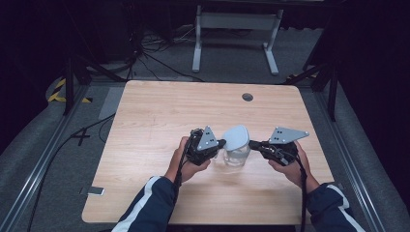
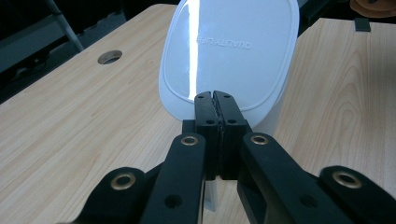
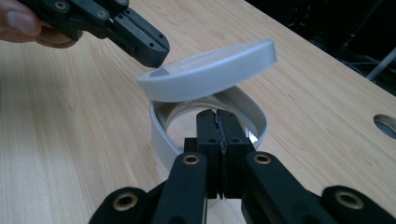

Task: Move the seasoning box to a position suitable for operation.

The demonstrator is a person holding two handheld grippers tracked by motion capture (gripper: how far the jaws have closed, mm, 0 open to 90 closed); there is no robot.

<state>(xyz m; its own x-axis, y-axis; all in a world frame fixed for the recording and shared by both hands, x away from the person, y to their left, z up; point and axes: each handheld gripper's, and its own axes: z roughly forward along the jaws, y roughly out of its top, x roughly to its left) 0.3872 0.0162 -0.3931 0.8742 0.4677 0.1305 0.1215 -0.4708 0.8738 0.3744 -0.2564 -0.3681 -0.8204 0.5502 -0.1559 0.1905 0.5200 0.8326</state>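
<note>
A clear, rounded container (image 1: 233, 157) stands on the wooden table (image 1: 159, 111) between my two grippers. Its white lid (image 1: 236, 137) is lifted and tilted, with my left gripper (image 1: 221, 143) shut on its near edge. In the left gripper view the lid (image 2: 229, 51) rises steeply in front of the closed gripper (image 2: 215, 95). My right gripper (image 1: 251, 144) is shut on the container's rim. In the right gripper view that gripper (image 3: 217, 114) pinches the rim of the container (image 3: 254, 114), while the lid (image 3: 210, 70) hovers above it, held by the left gripper (image 3: 154, 49).
A round cable hole (image 1: 247, 97) sits near the table's far edge. A small flat device (image 1: 93, 191) lies by the table's front left corner. Behind the table stand a white frame's legs (image 1: 197, 43), with cables on the floor.
</note>
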